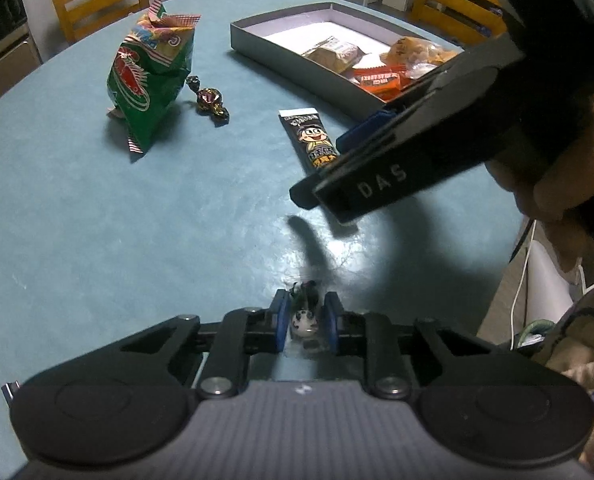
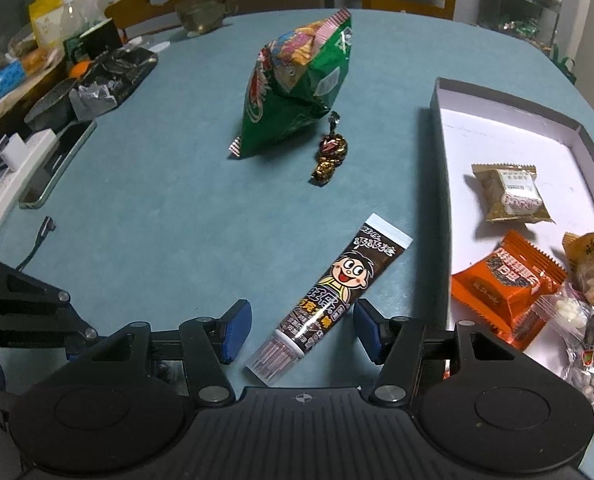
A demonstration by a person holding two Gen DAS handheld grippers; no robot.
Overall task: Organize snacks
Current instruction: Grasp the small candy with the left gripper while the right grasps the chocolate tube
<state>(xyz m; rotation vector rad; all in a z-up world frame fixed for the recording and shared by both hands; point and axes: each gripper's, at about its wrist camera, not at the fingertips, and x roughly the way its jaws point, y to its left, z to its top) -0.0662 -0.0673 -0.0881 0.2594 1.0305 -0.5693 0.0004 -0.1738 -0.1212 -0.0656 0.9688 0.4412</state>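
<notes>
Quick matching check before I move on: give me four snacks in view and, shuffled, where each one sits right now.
Things:
1. small black-and-white candy
2. cartoon tube
3. orange packet
4. green chip bag

Places:
A. inside the grey tray
B. standing on the table, beside a dark foil candy
C. pinched in the left claw
D. flat on the table between the open right claw's fingers

Pairs: 1-C, 2-D, 3-A, 4-B

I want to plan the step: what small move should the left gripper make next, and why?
Probably lift and carry toward the grey box: the left gripper has its fingers shut on a small black-and-white candy at the table, and other snacks already lie in that box.
</notes>
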